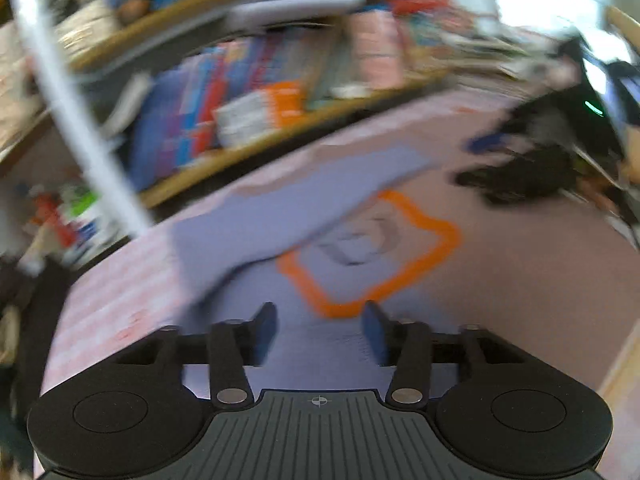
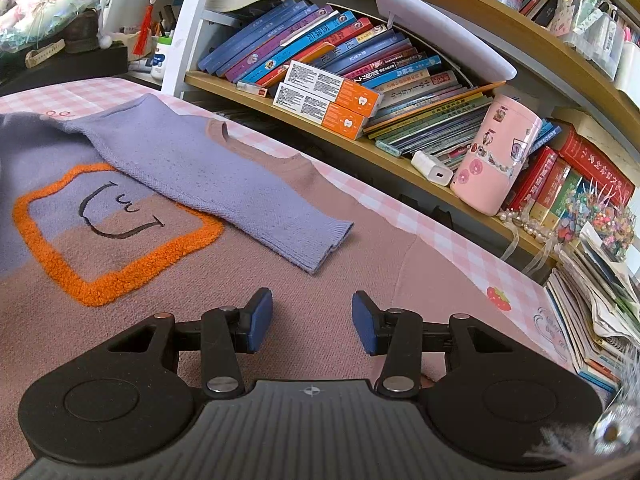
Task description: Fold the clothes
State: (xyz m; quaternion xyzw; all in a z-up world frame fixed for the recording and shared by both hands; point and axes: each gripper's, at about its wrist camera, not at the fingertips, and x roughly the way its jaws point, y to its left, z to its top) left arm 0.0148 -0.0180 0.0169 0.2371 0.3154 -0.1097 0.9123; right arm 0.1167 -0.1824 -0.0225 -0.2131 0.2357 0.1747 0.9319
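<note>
Knit sweater, orange-framed "U" motif, both claws agape

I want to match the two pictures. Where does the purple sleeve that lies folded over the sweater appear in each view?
Left wrist: purple sleeve runs across the centre, blurred, above the open left gripper.
Right wrist: it lies upper left of centre, cuff toward the right.
Shared landmark: orange square outline on the sweater.

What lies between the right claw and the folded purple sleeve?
Only bare pink knit of the sweater lies between right claw and sleeve, in the right wrist view.
</note>
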